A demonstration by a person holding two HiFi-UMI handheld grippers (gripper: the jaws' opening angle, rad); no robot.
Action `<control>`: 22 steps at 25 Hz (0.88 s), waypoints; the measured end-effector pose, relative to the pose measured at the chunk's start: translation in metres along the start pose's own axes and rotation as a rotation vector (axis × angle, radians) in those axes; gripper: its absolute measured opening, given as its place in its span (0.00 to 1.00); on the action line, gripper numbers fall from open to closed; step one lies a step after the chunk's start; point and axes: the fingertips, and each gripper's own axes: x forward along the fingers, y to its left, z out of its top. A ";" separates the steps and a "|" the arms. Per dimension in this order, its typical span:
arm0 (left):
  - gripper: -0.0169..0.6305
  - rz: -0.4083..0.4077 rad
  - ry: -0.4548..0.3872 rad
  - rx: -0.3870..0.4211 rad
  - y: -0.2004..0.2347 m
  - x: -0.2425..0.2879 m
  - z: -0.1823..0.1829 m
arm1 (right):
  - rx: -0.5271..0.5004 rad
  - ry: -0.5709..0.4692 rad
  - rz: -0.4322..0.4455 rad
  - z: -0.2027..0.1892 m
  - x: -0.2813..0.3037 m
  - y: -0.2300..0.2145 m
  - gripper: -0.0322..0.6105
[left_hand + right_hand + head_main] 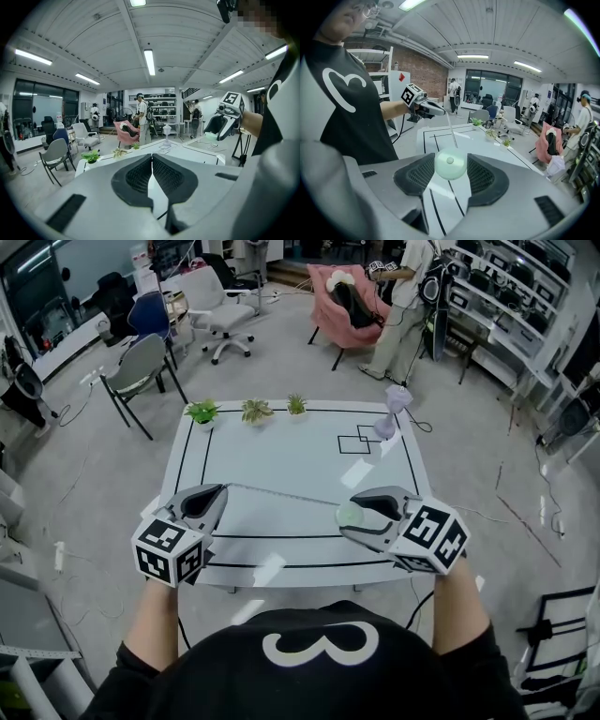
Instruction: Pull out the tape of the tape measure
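Tape [281, 495] drawn out in a long span above the table [281, 451] — the task looks largely done. Its case [450, 164], at 3 o'clock, is clamped between the wide-set right tongs [359, 513]. The left tongs [221, 490], at 9 o'clock, are pinched together on the tape's end — only further pull, if any, remains.

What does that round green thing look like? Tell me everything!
It is a small round tape measure, pale see-through green like plastic, with a little button in the middle of its face. The right hand-held gripper squeezes it between its jaws, above the white table. Its thin pale tape is pulled out in a nearly straight line, and the left hand-held gripper pinches the far end with its jaws shut.
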 end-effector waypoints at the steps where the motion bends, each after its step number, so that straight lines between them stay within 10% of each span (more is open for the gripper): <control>1: 0.04 0.012 -0.001 -0.002 0.004 -0.001 0.001 | 0.002 -0.001 -0.006 0.000 -0.001 -0.002 0.39; 22: 0.04 0.124 -0.013 -0.035 0.051 -0.021 0.002 | 0.009 -0.020 -0.019 0.006 -0.002 -0.022 0.39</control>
